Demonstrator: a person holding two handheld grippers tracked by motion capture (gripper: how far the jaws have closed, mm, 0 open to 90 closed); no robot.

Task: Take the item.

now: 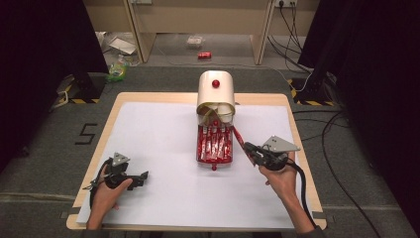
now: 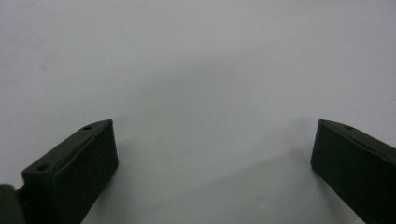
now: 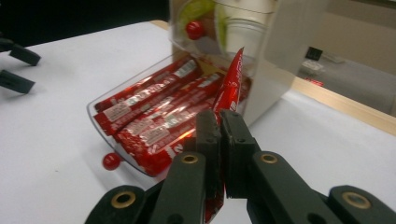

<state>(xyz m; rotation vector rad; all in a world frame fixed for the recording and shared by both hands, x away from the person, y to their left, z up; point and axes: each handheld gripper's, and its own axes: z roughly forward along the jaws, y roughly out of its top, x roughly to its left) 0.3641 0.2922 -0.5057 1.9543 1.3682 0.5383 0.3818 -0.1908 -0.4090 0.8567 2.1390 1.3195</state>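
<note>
A cream cabinet with a red knob stands at the table's far middle. Its clear drawer is pulled out toward me and holds several red packets. My right gripper is just right of the drawer, shut on one long red packet that slants up toward the cabinet. In the right gripper view the jaws pinch that packet beside the drawer. My left gripper rests at the near left, open, with only white paper between its jaws.
A white sheet covers most of the wooden table. The drawer's red knob points toward me. On the floor beyond lie a red can and some litter. Cables run at the right.
</note>
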